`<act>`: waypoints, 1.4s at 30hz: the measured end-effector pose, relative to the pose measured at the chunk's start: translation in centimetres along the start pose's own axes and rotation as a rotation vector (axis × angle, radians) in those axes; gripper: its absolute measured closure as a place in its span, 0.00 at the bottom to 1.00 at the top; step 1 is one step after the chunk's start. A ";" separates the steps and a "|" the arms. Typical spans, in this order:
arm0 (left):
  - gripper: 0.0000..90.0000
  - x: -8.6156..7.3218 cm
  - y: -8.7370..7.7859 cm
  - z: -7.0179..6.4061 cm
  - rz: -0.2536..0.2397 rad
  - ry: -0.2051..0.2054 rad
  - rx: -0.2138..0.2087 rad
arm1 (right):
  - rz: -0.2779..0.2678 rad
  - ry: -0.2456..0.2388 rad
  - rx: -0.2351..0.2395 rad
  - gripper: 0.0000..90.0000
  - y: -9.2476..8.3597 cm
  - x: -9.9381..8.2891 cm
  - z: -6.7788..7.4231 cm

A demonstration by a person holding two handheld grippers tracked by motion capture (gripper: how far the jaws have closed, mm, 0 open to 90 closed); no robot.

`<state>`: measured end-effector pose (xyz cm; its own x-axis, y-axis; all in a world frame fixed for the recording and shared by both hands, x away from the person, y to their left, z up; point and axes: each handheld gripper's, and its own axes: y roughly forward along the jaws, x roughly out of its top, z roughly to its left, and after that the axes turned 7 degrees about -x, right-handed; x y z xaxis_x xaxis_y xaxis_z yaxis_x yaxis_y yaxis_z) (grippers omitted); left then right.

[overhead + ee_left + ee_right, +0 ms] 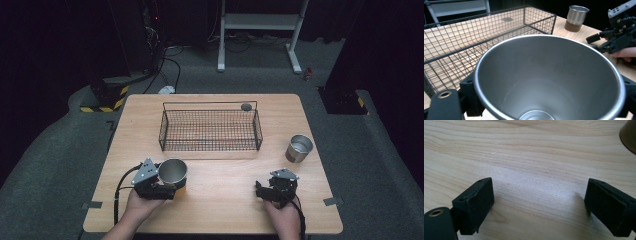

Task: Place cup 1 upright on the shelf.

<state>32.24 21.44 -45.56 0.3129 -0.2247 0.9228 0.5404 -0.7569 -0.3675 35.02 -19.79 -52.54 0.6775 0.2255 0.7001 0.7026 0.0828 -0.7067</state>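
Closest to the lens, in the left gripper view, a steel cup (549,77) spreads wide, its open mouth tilted toward the camera and its bottom cut off by the lower edge; black jaws press its wall on either side, mostly hidden behind the rim, so the left gripper (161,181) is clamped on this cup. From the high view the cup (173,171) sits at the table's near left, just in front of the wire basket (210,131), and whether its base touches the wooden table (225,185) cannot be told because the gripper body covers it. Beyond the cup, the basket's mesh wall (474,47) stands near, with a small dark round thing (507,19) seen through the mesh at the far side, too small to identify. Over at the near right, the right gripper (263,190) is held low above bare wood, its two black jaws spread wide apart with nothing between them; in its own view the pads (475,205) frame only table grain, and a brownish curved edge (629,133) is cut off at the top right corner. A second steel cup (299,148) with a dark base band stands upright to the basket's right, well apart from both grippers.
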 end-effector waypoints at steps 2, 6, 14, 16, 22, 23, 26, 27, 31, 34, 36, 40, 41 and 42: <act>0.14 0.2 0.1 0.3 -0.002 -0.009 0.007 | -0.001 -0.002 0.000 0.10 0.0 0.0 0.0; 0.14 0.7 0.3 1.0 0.005 -0.021 0.025 | 0.000 0.001 0.000 0.10 0.0 0.0 0.0; 0.14 2.6 0.4 2.0 -0.014 -0.022 0.069 | -0.002 0.001 -0.001 0.10 0.0 0.0 0.1; 0.14 2.9 0.5 2.1 -0.014 -0.019 0.074 | -0.003 0.000 0.000 0.10 0.0 0.0 0.1; 0.14 4.1 1.3 2.9 -0.010 -0.019 0.112 | -0.001 0.000 0.001 0.10 0.0 0.0 0.1; 0.14 4.3 1.5 3.0 -0.009 -0.018 0.116 | -0.001 0.000 0.001 0.10 0.0 0.0 0.1; 0.14 4.9 1.9 3.2 -0.010 -0.022 0.112 | -0.001 0.001 0.002 0.10 0.0 0.0 0.1; 0.14 5.1 2.2 3.2 -0.007 -0.014 0.117 | -0.001 0.001 0.002 0.10 0.0 0.0 0.1; 0.14 5.7 2.7 3.3 -0.012 -0.020 0.118 | -0.001 0.000 0.001 0.10 0.0 0.0 0.1; 0.14 6.0 3.0 3.2 -0.013 -0.020 0.119 | -0.002 0.001 0.003 0.10 0.0 0.0 0.1; 0.14 6.5 3.5 3.2 -0.010 -0.008 0.122 | -0.002 0.001 0.003 0.10 0.0 0.0 0.1; 0.14 7.1 4.2 3.3 -0.011 -0.005 0.132 | -0.002 0.001 0.004 0.10 0.0 0.0 0.1; 0.14 7.3 4.4 3.4 -0.012 -0.003 0.133 | -0.002 0.001 0.004 0.10 0.0 0.0 0.1; 0.14 7.5 4.5 3.4 -0.012 0.000 0.134 | -0.002 0.001 0.004 0.10 0.0 0.0 0.1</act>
<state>39.69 18.44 -40.73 0.3059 -0.2159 0.9273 0.6435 -0.6709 -0.3685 34.95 -19.70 -52.55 0.6765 0.2245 0.7014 0.7031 0.0867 -0.7058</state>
